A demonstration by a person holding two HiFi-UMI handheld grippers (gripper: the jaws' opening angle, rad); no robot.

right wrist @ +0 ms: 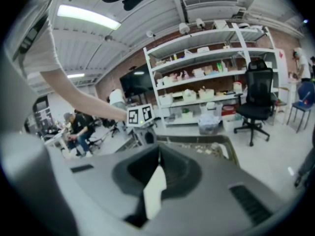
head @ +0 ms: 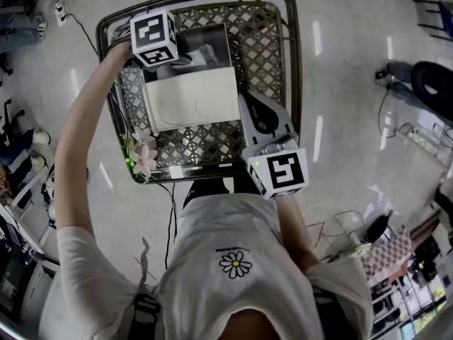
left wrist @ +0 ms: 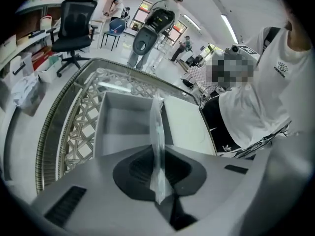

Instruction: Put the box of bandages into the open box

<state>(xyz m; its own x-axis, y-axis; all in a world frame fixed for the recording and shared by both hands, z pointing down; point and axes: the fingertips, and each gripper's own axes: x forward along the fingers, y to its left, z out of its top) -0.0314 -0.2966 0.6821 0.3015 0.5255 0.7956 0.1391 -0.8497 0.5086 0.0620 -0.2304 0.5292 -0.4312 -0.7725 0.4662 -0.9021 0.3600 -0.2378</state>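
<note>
Here the left gripper [left wrist: 158, 152] was pinched almost shut on a thin clear-wrapped packet [left wrist: 157, 124], apparently the bandages. The packet stood upright between its jaws, just above the open box [left wrist: 123, 124]. The right gripper [right wrist: 156, 167] was likewise closed, clamping a flat white piece that the head view placed at the right edge of the box's folded-out lid [head: 191, 99]. The box sat on a metal lattice table [head: 272, 44], with pink flowers [head: 144, 152] at its near-left rim, apart from both grippers
</note>
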